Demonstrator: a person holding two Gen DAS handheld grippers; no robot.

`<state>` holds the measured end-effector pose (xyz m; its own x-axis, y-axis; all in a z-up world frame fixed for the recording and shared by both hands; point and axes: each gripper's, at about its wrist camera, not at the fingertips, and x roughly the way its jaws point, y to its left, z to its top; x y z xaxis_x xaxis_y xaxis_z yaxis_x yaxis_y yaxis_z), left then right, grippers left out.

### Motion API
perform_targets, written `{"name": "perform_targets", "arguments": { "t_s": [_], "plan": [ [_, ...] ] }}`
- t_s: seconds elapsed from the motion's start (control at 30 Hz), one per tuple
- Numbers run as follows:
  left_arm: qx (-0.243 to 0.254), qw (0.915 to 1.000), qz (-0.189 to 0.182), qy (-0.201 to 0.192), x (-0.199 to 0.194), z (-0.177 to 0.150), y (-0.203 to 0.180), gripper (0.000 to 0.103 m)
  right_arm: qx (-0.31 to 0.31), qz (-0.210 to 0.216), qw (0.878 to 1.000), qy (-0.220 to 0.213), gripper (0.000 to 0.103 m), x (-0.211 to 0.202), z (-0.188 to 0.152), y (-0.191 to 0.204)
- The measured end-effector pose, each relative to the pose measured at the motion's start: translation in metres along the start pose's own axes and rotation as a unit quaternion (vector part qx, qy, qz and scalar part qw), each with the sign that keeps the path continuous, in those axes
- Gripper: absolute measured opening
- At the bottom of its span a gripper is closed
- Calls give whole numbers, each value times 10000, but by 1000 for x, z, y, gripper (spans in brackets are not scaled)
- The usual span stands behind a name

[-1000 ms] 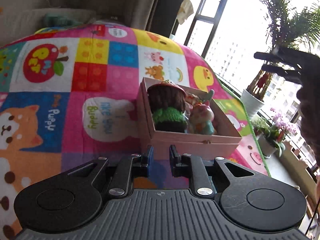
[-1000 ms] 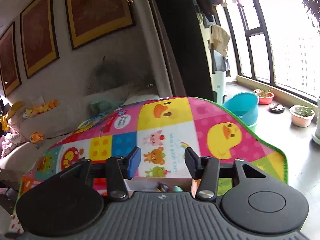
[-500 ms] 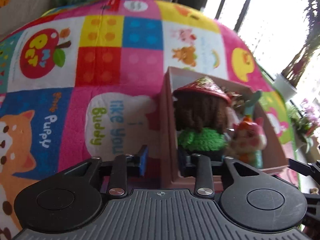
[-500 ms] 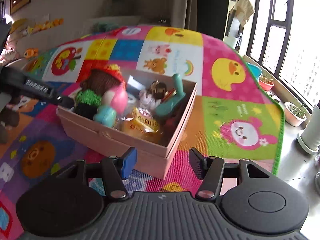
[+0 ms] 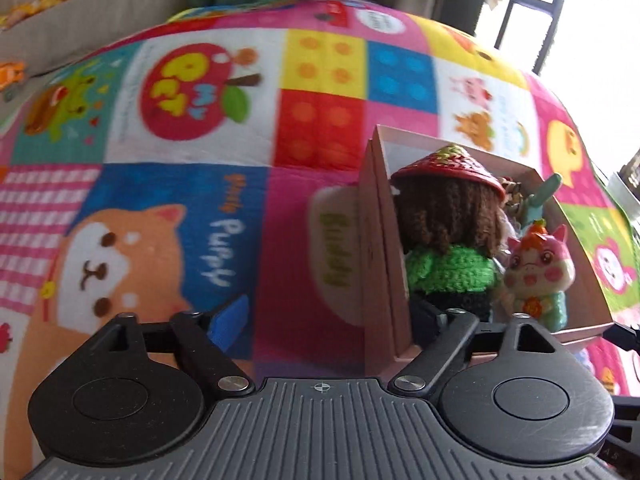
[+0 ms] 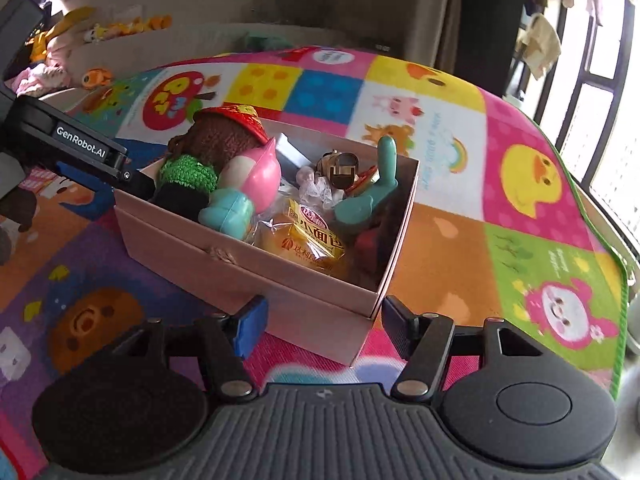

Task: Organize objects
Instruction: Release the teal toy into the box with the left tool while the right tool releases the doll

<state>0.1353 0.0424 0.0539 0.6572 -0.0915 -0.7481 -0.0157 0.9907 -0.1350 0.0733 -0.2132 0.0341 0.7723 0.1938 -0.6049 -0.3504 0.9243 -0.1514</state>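
2 grippers flank 1 pink box (image 6: 256,268) that sits on a patchwork mat (image 6: 516,184). The box is open-topped and rectangular; in the right wrist view its long axis runs from the near right corner away to the upper left, and that near corner points at the camera.

The left gripper (image 5: 332,322) is spread wide and straddles the box's left wall: its blue-padded finger (image 5: 230,320) is outside over the mat, its other finger inside the box beside the doll (image 5: 448,240). In the right wrist view its black arm crosses the box's left end. Whether the fingers touch the wall cannot be told.

The right gripper (image 6: 324,326) is also wide, its 2 fingers to either side of the near corner, holding nothing.

Inside, the doll, with a red hat, brown hair and a green knitted collar, stands upright at the left end, its back to the left camera. Just beside it is a pink-eared figure (image 5: 538,268) facing the left camera. A yellow bun packet (image 6: 308,240) lies along the near wall, and a teal toy (image 6: 372,196) leans against the right wall, its tip pointing up.
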Motion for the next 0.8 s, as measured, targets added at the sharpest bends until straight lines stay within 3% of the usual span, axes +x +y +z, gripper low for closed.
{"name": "perform_targets", "arguments": {
  "t_s": [0.1,0.47,0.57,0.8],
  "plan": [
    [-141,9999,24,-34,6,3,12,100,-72,-21,10000,-66,64,6,4,8],
    [-167,9998,70,-95,15,1,12,99,-15,-365,9992,-163,64,5,6,7],
    [-3,9993,172,-328,-1,-4,5,98,345,-353,9987,-142,71,-9,2,1],
    [50,9979,17,-641,-53,-30,-5,98,1127,-354,9928,219,89,-43,-24,-1]
  ]
}}
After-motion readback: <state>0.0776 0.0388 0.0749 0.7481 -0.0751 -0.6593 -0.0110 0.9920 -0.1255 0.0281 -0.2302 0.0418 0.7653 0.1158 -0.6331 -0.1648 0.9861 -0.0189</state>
